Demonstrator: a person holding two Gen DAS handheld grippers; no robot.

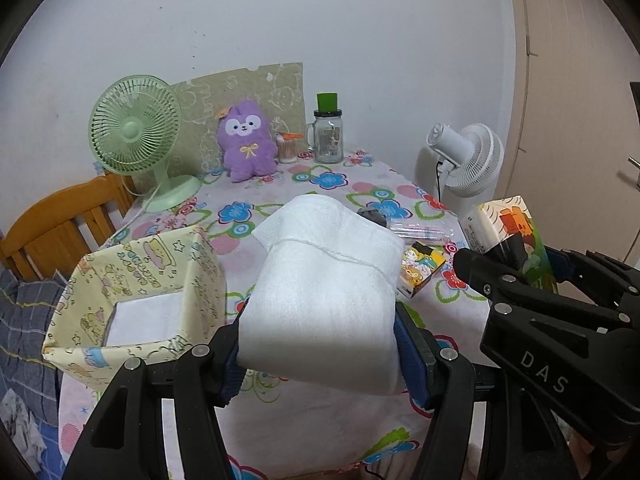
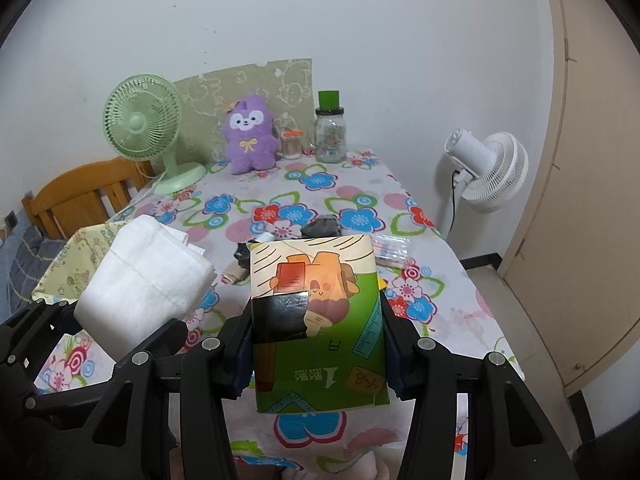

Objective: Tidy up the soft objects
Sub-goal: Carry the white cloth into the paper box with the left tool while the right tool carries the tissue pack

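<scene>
My left gripper [image 1: 320,354] is shut on a folded white cloth pack [image 1: 320,296] and holds it above the flowered table, just right of the pale yellow fabric bin [image 1: 132,280]. The bin has a white item in its bottom. My right gripper [image 2: 318,350] is shut on a green and cream tissue pack [image 2: 316,320], held above the table's near edge. The cloth pack [image 2: 140,284] and left gripper [image 2: 100,344] show at left in the right wrist view; the tissue pack [image 1: 508,232] shows at right in the left wrist view. A purple plush toy [image 1: 246,140] sits at the back.
A green desk fan [image 1: 136,132], a glass jar with a green lid [image 1: 328,132] and a swab holder [image 1: 288,146] stand at the back. A small cartoon box [image 1: 420,270], a plastic sleeve [image 2: 390,250] and dark small items [image 2: 322,226] lie mid-table. A white fan [image 2: 488,172] stands right; a wooden chair [image 1: 60,224] left.
</scene>
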